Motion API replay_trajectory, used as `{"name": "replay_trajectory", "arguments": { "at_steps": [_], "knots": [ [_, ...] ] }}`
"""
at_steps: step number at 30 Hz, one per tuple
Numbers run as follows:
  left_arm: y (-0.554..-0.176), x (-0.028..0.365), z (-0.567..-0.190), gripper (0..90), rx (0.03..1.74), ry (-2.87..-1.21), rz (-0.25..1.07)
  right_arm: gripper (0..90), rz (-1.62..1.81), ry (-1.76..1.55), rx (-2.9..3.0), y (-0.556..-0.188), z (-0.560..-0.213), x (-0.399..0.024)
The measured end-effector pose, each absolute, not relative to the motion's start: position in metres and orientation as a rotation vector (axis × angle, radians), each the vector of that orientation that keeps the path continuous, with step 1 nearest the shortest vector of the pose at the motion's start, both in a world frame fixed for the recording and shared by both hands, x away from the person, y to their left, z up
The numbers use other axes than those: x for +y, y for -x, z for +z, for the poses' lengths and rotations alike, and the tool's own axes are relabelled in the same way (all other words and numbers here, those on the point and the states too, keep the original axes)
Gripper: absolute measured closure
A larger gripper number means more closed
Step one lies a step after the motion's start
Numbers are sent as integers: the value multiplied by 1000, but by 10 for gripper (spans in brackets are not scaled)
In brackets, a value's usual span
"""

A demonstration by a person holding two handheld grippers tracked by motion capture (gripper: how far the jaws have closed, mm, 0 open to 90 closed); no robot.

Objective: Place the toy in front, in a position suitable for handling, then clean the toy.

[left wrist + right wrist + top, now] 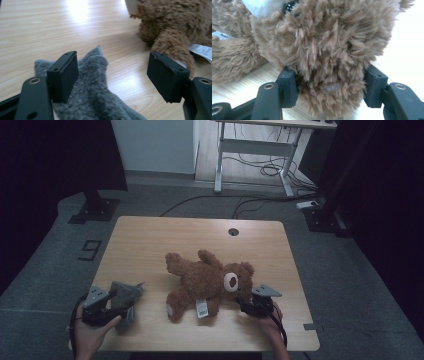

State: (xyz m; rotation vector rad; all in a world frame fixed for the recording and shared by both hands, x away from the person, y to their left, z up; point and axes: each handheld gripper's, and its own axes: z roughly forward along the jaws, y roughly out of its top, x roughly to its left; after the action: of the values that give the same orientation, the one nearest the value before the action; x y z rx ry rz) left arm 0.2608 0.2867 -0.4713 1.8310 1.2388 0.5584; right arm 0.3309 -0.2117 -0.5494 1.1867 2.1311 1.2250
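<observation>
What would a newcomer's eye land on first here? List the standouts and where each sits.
First, the brown teddy bear lying across the middle of the wooden table, a white tag on its near side. The right gripper has its jaws on either side of the bear's head. At the near left corner, the left gripper hangs open over a grey plush piece.

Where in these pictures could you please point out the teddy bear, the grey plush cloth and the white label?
teddy bear (pixel 200 282): high view, its belly.
grey plush cloth (pixel 95 92): left gripper view, its furry middle.
white label (pixel 201 308): high view, its printed face.
</observation>
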Motion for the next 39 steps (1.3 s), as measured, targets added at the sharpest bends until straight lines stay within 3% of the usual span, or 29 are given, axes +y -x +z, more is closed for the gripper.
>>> {"name": "replay_trajectory", "arguments": {
  "at_steps": [25,27,29,30,32,33,35,39],
  "knots": [
    [-293,270,-527,282,1363,-2036,474,404,1215,-1182,2127,-331,-550,-211],
    [-294,269,-532,325,1365,-2061,471,404,1214,-1180,2126,-331,-550,-211],
    [-293,270,-533,481,1373,-2064,504,404,1214,-1180,2127,-331,-550,-211],
    [-293,271,-533,481,1378,-2064,519,404,1213,-1178,2127,-331,-550,-211],
    [-292,273,-534,623,1385,-2054,534,404,1211,-1181,2127,-331,-549,-211],
    [-291,274,-535,623,1388,-2049,544,404,1211,-1181,2127,-331,-549,-211],
    [-290,276,-535,717,1390,-2045,551,405,1207,-1179,2127,-333,-549,-210],
    [-289,279,-535,759,1396,-2015,543,407,1203,-1178,2128,-332,-549,-210]
  ]
}}
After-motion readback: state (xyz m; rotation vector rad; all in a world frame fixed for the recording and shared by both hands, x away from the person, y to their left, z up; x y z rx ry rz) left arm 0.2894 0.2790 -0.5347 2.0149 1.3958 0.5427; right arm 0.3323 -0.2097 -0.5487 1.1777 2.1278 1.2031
